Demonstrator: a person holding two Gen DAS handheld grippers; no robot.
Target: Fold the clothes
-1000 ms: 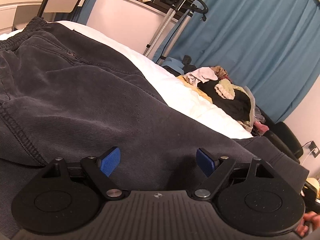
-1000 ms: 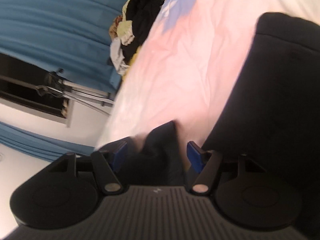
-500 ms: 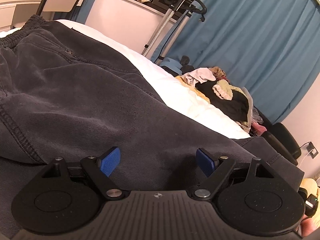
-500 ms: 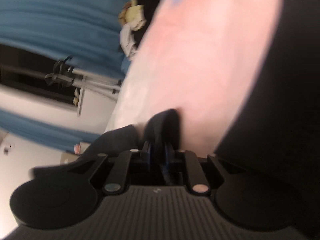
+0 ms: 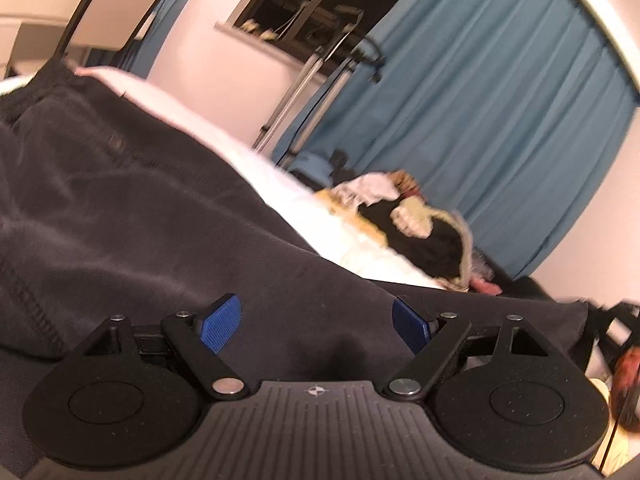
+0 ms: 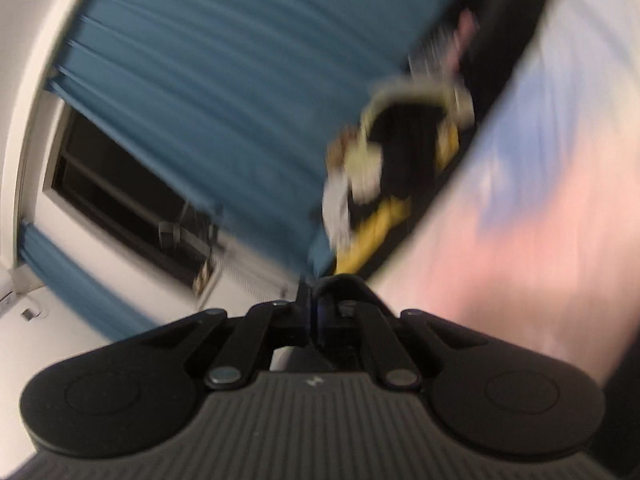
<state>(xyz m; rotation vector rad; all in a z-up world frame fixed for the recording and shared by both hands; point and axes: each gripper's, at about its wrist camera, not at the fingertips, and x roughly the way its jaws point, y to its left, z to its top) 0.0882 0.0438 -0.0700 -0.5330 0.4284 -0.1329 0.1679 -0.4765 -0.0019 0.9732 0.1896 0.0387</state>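
Dark grey trousers lie spread across the white bed, waistband at the far left. My left gripper is open, its blue pads low over the trouser fabric with nothing between them. My right gripper is shut on a fold of the dark trouser fabric, lifted off the bed; the right wrist view is blurred by motion. The bed sheet shows at the right of that view.
A heap of mixed clothes lies at the bed's far end, also in the right wrist view. Blue curtains, a dark window and a metal stand are behind. A chair stands at the far left.
My right gripper closed on the trouser fabric and has swung up and away with it, the view tilting toward the curtains. My left gripper stayed open, shifting slightly.
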